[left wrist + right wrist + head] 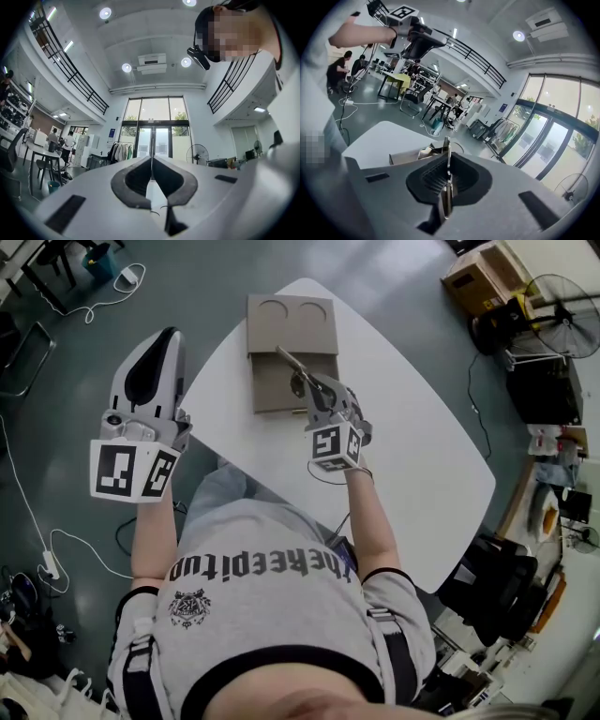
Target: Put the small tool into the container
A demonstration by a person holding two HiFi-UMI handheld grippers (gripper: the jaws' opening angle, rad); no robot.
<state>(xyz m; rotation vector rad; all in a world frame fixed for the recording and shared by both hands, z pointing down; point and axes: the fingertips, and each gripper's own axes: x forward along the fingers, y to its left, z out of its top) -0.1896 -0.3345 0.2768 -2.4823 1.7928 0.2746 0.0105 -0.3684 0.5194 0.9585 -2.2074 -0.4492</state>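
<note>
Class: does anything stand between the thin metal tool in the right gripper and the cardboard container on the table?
Nothing visible does. The right gripper is shut on the metal tool and holds it above the cardboard container, with only open air between them. The left gripper is raised off to the side, clear of the path.

Large open lab-like workspace, balcony railings (70, 70) running along an upper level, tall glass doors (152, 136) letting daylight in, people (340, 70) sitting near desks (396, 80), cables (94, 307) trailing across grey floor (56, 418)
</note>
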